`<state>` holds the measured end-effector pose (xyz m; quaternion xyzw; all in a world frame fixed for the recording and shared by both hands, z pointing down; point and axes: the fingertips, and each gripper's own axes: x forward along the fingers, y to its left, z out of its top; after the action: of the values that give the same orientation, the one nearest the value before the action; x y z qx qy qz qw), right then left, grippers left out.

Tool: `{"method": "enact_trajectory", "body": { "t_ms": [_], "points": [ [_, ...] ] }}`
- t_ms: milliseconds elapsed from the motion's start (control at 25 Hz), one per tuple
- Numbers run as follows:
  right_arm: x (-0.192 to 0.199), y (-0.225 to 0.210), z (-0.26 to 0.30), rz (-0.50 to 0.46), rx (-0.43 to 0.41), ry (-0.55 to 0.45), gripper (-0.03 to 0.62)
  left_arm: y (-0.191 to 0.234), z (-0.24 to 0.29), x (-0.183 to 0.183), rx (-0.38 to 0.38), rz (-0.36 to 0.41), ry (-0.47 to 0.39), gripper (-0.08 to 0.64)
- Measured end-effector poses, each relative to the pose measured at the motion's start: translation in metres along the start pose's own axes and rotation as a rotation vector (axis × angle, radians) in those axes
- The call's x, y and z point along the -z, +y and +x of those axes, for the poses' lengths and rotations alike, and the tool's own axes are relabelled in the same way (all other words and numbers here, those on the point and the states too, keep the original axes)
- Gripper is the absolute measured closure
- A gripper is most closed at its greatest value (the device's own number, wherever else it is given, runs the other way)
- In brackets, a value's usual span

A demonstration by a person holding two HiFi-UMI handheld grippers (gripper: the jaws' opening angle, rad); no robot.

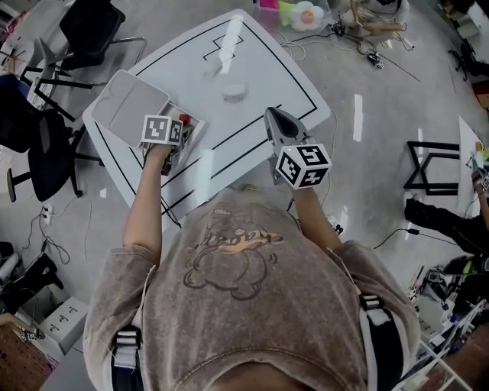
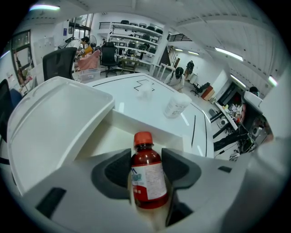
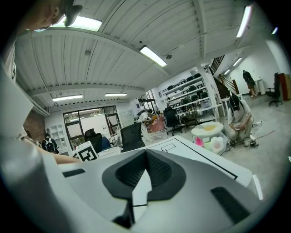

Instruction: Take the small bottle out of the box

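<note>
A small bottle of red liquid, with a red cap and a white label, stands upright in the open white box, whose lid lies back to the left. My left gripper points steeply down into the box, its dark pads against both sides of the bottle. From the head view the left gripper covers most of the box, and only the red cap shows. My right gripper hovers over the table's near right part, shut with nothing in it.
The white table carries black taped lines and a small white container beyond the box. Black office chairs stand to the left. Coloured items lie on the floor past the far edge, with cables around them.
</note>
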<state>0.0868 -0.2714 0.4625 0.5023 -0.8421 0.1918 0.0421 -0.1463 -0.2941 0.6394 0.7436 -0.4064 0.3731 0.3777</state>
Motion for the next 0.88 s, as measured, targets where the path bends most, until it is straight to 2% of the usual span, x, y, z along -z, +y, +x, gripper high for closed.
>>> {"method": "enact_trajectory", "body": {
  "t_ms": [400, 680, 800, 880],
  "points": [
    [0.001, -0.001, 0.003, -0.002, -0.011, 0.007, 0.597, 0.003, -0.028, -0.021, -0.026, 0.027, -0.077, 0.345],
    [0.004, 0.007, 0.004, -0.009, -0.032, 0.011, 0.597, -0.003, -0.063, -0.057, -0.005, 0.021, -0.227, 0.345],
    [0.003, 0.009, 0.004, -0.012, -0.034, 0.013, 0.597, -0.004, -0.082, -0.080, -0.041, 0.060, -0.310, 0.345],
    [0.003, 0.009, 0.004, -0.014, -0.035, 0.015, 0.597, -0.008, -0.095, -0.094, -0.079, 0.115, -0.363, 0.345]
  ]
}}
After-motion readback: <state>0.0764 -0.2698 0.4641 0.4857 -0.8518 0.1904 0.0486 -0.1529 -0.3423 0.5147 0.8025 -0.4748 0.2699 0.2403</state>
